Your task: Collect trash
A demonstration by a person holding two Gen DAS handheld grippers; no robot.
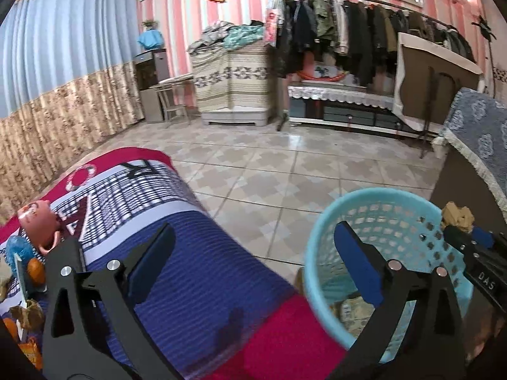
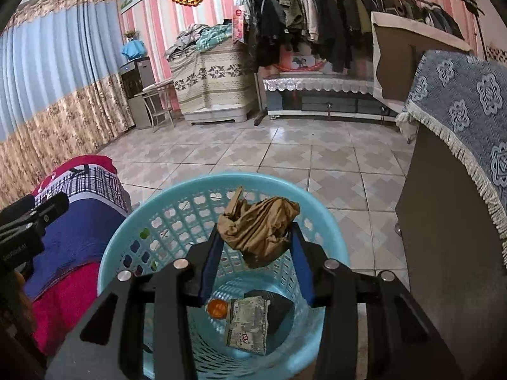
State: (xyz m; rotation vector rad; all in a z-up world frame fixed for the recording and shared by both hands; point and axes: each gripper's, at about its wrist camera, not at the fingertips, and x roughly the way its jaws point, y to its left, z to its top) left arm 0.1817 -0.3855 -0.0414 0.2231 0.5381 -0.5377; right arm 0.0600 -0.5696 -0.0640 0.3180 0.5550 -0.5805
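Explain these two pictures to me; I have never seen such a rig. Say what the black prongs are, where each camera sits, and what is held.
A person holds a two-fingered gripper in each hand, each with a camera looking along its fingers. The left camera shows the left gripper wide open and empty, between a patterned blanket and a blue basket. The right camera shows the right gripper clamping crumpled brown paper above that basket, where a flattened packet already lies.

Basket point(image 2: 202, 183) mouth open above (bed point(image 2: 76, 237) left, cabinet point(image 2: 443, 221) seemingly close right).
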